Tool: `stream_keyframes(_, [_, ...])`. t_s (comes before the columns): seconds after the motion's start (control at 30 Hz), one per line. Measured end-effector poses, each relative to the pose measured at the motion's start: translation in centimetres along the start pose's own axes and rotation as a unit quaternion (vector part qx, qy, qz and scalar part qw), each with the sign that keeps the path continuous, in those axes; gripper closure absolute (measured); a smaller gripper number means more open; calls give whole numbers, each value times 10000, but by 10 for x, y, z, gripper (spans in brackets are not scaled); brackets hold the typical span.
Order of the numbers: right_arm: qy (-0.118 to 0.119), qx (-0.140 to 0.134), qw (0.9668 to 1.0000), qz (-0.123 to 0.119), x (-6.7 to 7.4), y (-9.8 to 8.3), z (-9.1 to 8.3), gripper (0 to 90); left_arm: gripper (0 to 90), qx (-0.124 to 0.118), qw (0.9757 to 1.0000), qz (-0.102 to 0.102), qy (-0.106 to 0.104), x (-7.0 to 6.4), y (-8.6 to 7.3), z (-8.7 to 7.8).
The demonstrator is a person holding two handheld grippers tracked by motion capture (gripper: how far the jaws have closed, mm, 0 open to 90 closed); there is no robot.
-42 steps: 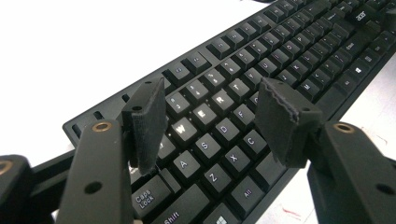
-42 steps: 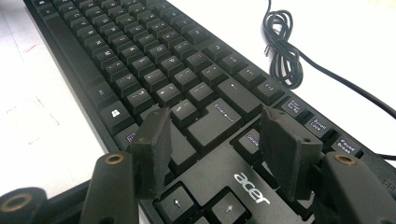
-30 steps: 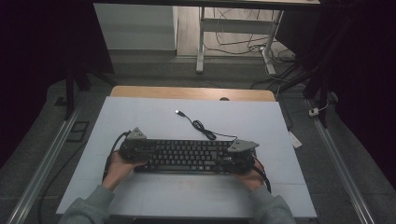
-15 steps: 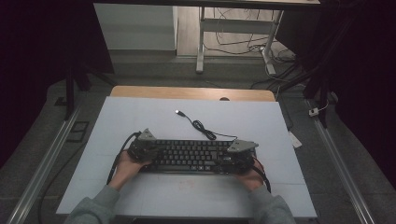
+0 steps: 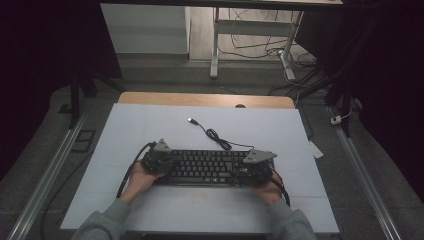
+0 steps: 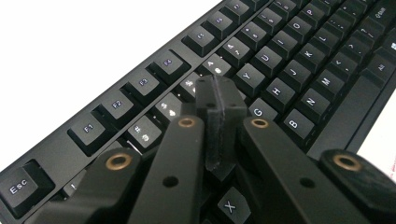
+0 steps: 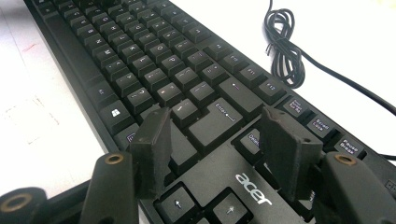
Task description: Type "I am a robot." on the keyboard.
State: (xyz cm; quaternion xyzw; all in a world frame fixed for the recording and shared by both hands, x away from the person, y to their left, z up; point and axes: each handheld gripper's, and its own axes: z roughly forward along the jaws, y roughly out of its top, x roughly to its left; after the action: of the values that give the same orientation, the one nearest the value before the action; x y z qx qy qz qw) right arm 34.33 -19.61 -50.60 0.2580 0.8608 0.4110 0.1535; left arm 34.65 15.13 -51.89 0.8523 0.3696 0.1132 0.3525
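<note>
White table [image 5: 150, 125], dim room. Black keyboard [image 5: 207, 167] lies near its front edge. Left gripper [image 6: 219, 112]: jaws just closed, pressed together, empty, hiding keys beneath. Right gripper [image 7: 217, 140]: jaws apart over the Enter area, keyboard's end cut off.

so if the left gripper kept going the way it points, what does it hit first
Most likely the keyboard itself. The left gripper has its jaws shut and angles down over the letter keys near G, so those keys come first, though how high it sits above them is unclear.
</note>
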Motion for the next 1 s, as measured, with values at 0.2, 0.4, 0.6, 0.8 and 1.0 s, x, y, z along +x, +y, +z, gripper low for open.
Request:
stream_keyframes(0.2, [3,4,10000,-6,0,0,0,442,888,-7,10000,-3,0,0,0,1])
stream_keyframes(0.4, [-4,13,10000,-9,0,0,0,441,888,23,10000,-26,-12,0,-1,4])
stream_keyframes(0.6, [-2,6,10000,-6,0,0,0,441,888,-125,9999,-9,34,-1,0,-2])
stream_keyframes(0.8, [-4,-10,10000,-2,0,0,-1,441,888,-362,9993,-86,2,0,0,-17])
stream_keyframes(1.0, [1,-17,10000,-13,0,0,-2,441,850,-505,9985,-173,-109,0,-2,-29])
